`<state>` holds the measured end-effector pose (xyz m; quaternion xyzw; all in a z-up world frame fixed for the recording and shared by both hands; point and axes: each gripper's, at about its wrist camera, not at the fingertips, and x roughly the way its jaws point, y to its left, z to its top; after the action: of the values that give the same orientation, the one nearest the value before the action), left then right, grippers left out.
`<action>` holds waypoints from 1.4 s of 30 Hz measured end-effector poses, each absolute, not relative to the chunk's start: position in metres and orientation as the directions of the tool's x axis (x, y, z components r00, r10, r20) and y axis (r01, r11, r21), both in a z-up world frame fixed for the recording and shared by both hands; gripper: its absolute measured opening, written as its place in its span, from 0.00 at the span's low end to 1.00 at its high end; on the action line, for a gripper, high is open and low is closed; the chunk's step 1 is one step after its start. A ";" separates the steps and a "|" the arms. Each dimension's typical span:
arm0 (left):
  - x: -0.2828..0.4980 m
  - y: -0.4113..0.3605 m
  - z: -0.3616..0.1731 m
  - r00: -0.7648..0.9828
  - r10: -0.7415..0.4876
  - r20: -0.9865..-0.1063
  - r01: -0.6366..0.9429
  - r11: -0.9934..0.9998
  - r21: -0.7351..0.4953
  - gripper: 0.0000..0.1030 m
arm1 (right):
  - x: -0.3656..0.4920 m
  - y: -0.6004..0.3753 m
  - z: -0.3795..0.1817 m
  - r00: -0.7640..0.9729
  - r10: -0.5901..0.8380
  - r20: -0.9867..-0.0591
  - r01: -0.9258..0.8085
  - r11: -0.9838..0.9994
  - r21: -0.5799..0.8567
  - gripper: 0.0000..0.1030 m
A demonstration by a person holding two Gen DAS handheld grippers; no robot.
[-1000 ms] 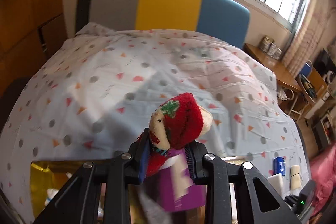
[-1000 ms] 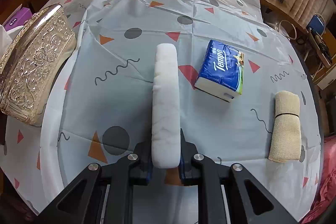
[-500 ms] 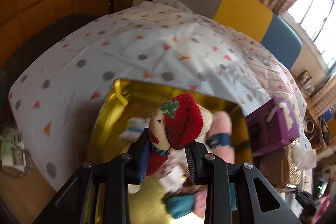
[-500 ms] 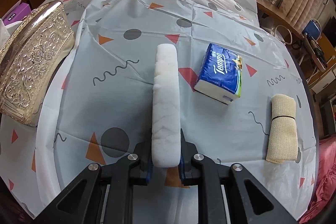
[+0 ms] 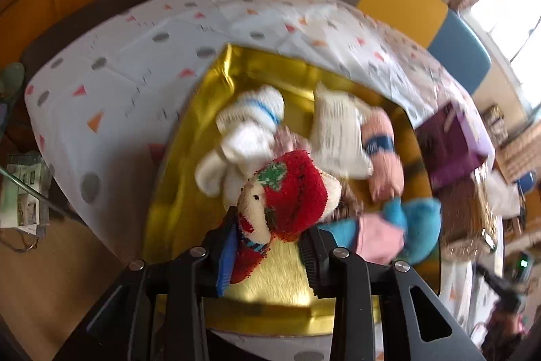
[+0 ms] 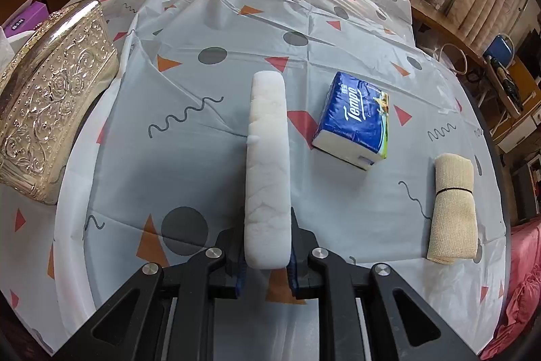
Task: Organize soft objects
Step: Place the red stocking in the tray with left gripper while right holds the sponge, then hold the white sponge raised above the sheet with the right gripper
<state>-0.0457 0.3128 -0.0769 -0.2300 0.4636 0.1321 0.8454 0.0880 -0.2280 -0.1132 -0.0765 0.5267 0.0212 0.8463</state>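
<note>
Left wrist view: the left tool (image 5: 267, 246) points steeply down over a shiny gold box (image 5: 175, 178) that sits on a surface draped in a pale cloth (image 5: 111, 80) printed with grey dots and orange triangles. Between its black fingers is a fuzzy red and cream sock (image 5: 284, 195) with a green patch. The jaws are opening: the blue-edged pad on the left touches the sock, while a small gap shows at the ribbed pad on the right. The picture is blurred. Inside the box, beyond the sock, lie white socks (image 5: 243, 137) with a blue stripe, a white packet (image 5: 338, 131), a pink roll (image 5: 382, 151) with a blue band, and a blue and pink cloth (image 5: 399, 229). A purple box (image 5: 453, 148) stands just past the gold box on the right.

Right wrist view: the right tool (image 6: 267, 256) is clenched on a long white sponge (image 6: 267, 158), held upright on its narrow edge above the cloth. On the cloth to the right of the sponge lies a blue tissue pack (image 6: 355, 120), and farther right, well apart, a rolled beige cloth (image 6: 453, 208) tied with a dark band. At the left edge stands an embossed gold container (image 6: 50, 104).
</note>
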 end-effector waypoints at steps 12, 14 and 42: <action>-0.051 0.299 -0.078 0.521 0.193 -0.832 -0.473 0.876 -0.093 0.72 | 0.088 -0.228 -0.113 0.446 -0.047 -0.894 -0.117 0.987 -0.110 0.16; -0.053 0.296 -0.071 0.534 0.241 -0.811 -0.469 0.882 -0.047 0.75 | 0.088 -0.229 -0.113 0.446 -0.045 -0.894 -0.114 0.988 -0.106 0.16; -0.053 0.255 -0.041 0.640 0.256 -0.725 -0.340 0.940 0.032 0.90 | 0.121 -0.215 -0.074 0.493 0.014 -0.870 -0.003 1.000 0.015 0.16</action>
<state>-0.0526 0.2554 -0.0407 -0.0537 0.3911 0.1647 0.9039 0.1210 -0.2155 -0.0743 0.0057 0.5034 0.0051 0.8640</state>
